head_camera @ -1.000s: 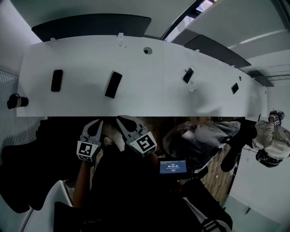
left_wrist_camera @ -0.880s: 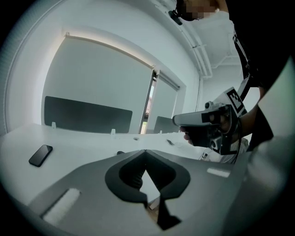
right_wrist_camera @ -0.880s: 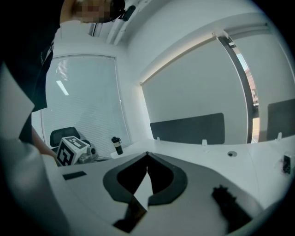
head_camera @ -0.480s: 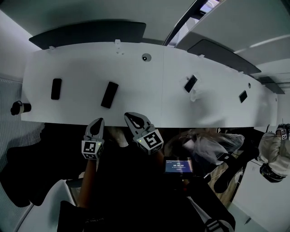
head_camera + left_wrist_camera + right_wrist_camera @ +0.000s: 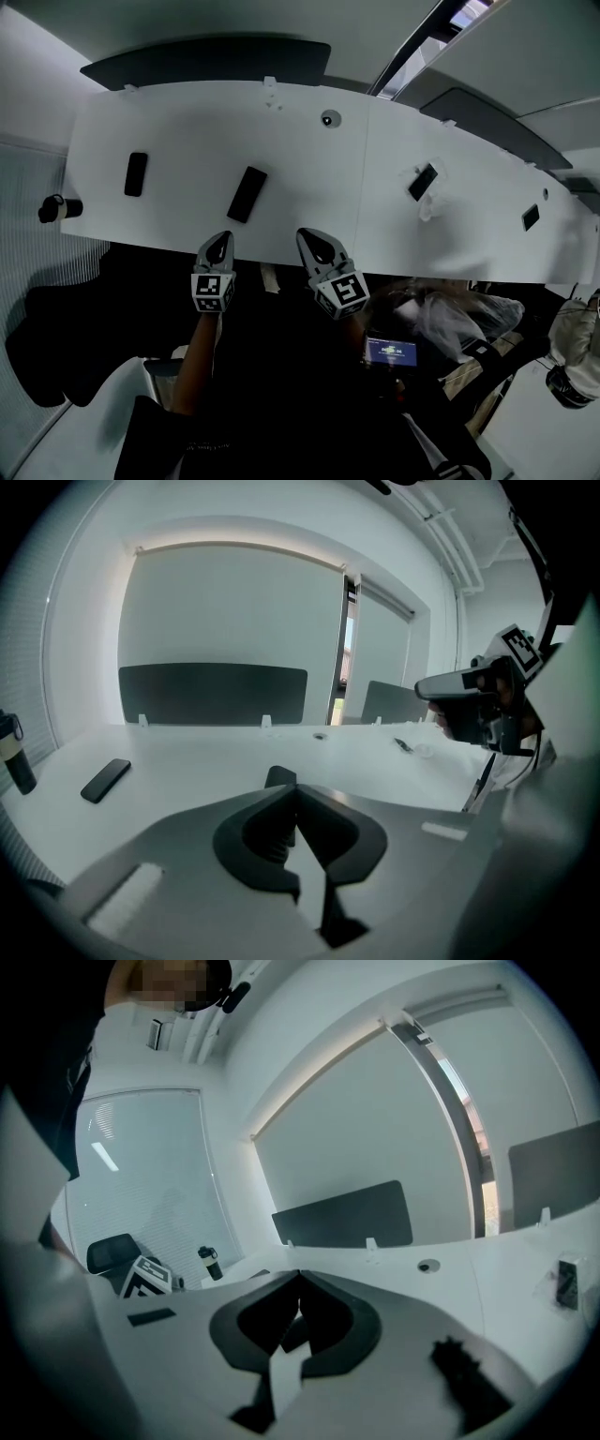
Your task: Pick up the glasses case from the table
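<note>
On the white table, the head view shows the dark glasses case lying flat and closed, near the left gripper, with the right gripper alongside. Both pairs of jaws are clenched on nothing. The left gripper view catches the case's end just above its jaws. The right gripper view shows a capped bottle, contents unseen.
</note>
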`<control>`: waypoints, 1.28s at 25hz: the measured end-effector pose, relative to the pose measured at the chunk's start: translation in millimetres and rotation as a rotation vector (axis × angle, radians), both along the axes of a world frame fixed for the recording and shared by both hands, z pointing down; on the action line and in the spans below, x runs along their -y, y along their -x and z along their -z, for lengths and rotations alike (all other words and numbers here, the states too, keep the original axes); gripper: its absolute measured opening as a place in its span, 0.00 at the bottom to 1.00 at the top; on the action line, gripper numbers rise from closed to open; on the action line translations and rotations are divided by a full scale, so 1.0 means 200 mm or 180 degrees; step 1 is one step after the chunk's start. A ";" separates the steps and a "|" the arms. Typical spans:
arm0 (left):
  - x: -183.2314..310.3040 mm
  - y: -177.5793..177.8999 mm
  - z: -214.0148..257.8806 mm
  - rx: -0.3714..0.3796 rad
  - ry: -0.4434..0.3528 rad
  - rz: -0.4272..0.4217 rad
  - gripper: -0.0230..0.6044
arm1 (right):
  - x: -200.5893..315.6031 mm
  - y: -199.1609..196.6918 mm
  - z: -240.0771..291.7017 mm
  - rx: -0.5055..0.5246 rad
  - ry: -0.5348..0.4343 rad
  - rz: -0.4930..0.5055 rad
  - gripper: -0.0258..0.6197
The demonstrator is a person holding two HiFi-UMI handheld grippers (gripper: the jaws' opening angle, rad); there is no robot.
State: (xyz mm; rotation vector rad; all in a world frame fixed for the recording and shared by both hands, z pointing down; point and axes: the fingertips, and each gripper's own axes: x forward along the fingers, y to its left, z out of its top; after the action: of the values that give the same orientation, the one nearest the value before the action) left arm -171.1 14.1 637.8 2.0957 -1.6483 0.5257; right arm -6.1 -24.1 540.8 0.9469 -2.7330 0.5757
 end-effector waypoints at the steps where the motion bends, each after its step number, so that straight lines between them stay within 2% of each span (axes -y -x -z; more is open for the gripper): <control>1: 0.00 0.00 -0.03 0.0021 0.0031 -0.0014 0.04 | -0.01 -0.01 -0.01 -0.0028 0.0007 -0.0005 0.05; 8: 0.08 0.00 -0.22 0.0167 0.0196 -0.0061 0.14 | 0.03 -0.10 0.01 -0.0074 -0.0096 -0.0158 0.05; 12: 0.13 -0.02 -0.33 0.0230 0.0342 -0.0056 0.26 | 0.07 -0.19 0.05 -0.0134 -0.0071 -0.0329 0.05; 15: 0.15 -0.01 -0.41 0.0313 0.0456 -0.0057 0.39 | 0.07 -0.22 0.02 -0.0204 -0.0095 -0.0356 0.05; 19: 0.17 0.00 -0.50 0.0404 0.0663 -0.0128 0.50 | 0.07 -0.27 0.01 -0.0279 -0.0100 -0.0414 0.05; 23: 0.20 0.00 -0.58 0.0265 0.0838 -0.0104 0.64 | 0.06 -0.32 0.01 -0.0216 -0.0099 -0.0451 0.05; 27: 0.22 0.02 -0.66 0.0185 0.1028 -0.0067 0.68 | 0.06 -0.35 0.01 -0.0225 -0.0051 -0.0539 0.05; 32: 0.23 0.03 -0.76 0.0321 0.1382 -0.0140 0.70 | 0.04 -0.41 -0.02 -0.0269 -0.0107 -0.0572 0.05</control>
State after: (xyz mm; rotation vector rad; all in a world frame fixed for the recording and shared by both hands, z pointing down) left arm -177.4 -30.9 789.7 1.8101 -1.3877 0.9251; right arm 75.0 -32.6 543.9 1.2053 -2.6080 0.5078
